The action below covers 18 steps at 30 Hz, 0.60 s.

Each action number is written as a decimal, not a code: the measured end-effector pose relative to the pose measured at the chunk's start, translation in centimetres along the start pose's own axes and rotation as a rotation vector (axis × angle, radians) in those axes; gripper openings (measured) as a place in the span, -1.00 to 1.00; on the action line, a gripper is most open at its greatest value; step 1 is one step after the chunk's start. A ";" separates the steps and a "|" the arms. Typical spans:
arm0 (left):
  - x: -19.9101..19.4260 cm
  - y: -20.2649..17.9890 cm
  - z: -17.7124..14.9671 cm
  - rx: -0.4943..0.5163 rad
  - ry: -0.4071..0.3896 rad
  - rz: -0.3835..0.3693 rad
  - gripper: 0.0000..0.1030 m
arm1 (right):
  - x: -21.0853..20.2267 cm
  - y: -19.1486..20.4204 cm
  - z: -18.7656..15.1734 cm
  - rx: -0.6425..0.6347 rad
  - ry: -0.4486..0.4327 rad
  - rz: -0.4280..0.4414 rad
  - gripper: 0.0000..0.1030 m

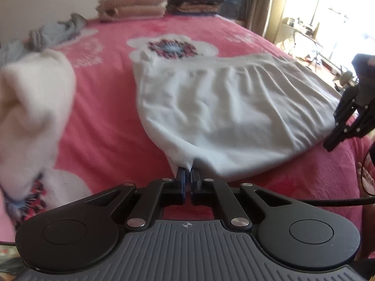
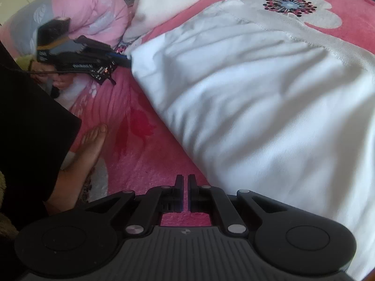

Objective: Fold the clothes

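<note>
Nearest me, left tool (image 1: 187, 172) clamps the white garment's (image 1: 222, 107) lower-centre corner on the pink bed (image 1: 105, 117). Right tool (image 2: 185, 180) is together, empty, beside the hem. I should grip there, then lift evenly.

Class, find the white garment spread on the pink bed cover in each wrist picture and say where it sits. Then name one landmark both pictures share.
Left wrist view: the white garment fills the centre and right, its near corner pinched in the left tool.
Right wrist view: the garment fills the right half, running up to the top centre.
Shared landmark: the white flower print with a dark centre just beyond the garment.
</note>
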<state>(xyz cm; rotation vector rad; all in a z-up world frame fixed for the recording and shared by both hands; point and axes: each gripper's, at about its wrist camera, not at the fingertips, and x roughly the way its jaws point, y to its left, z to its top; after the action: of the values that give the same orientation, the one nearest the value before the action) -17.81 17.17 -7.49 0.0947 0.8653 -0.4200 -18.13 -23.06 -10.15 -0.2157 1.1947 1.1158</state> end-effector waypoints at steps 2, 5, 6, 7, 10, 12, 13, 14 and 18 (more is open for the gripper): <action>0.4 0.1 -0.3 0.018 0.033 0.016 -0.98 | 0.0 0.0 -0.1 -0.009 0.001 -0.004 -0.95; 1.8 -0.1 -1.0 0.043 0.104 0.017 -0.98 | 0.2 -0.2 -0.2 0.004 0.000 0.002 -0.95; 2.1 -0.2 -1.3 0.066 0.123 0.023 -0.98 | 0.4 -0.3 -0.3 0.010 0.002 0.001 -0.94; 2.2 0.0 -1.6 0.065 0.145 0.034 -0.98 | 0.3 -0.3 -0.3 0.006 0.004 -0.002 -0.94; 2.0 1.1 -1.8 0.007 0.202 0.067 -0.98 | 0.1 -0.3 -0.3 -0.004 0.002 -0.012 -0.94; 0.9 1.6 -1.5 -0.003 0.211 0.114 -0.98 | -0.4 -0.2 -0.3 -0.006 -0.009 -0.021 -0.94; 0.3 1.7 -1.2 -0.006 0.206 0.139 -0.98 | -0.7 -0.2 -0.3 -0.007 -0.015 -0.025 -0.94; -0.4 1.8 -0.8 -0.007 0.194 0.165 -0.98 | -1.1 -0.1 -0.2 -0.011 -0.030 -0.028 -0.94; -1.8 1.5 2.0 -0.011 0.067 0.190 -0.98 | -1.8 0.7 0.4 -0.072 -0.115 -0.064 -0.94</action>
<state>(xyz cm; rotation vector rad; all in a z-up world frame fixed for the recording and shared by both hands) -16.78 18.59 -5.00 0.1799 0.9155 -0.2355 -18.36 -23.47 -8.26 -0.2401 1.0398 1.1015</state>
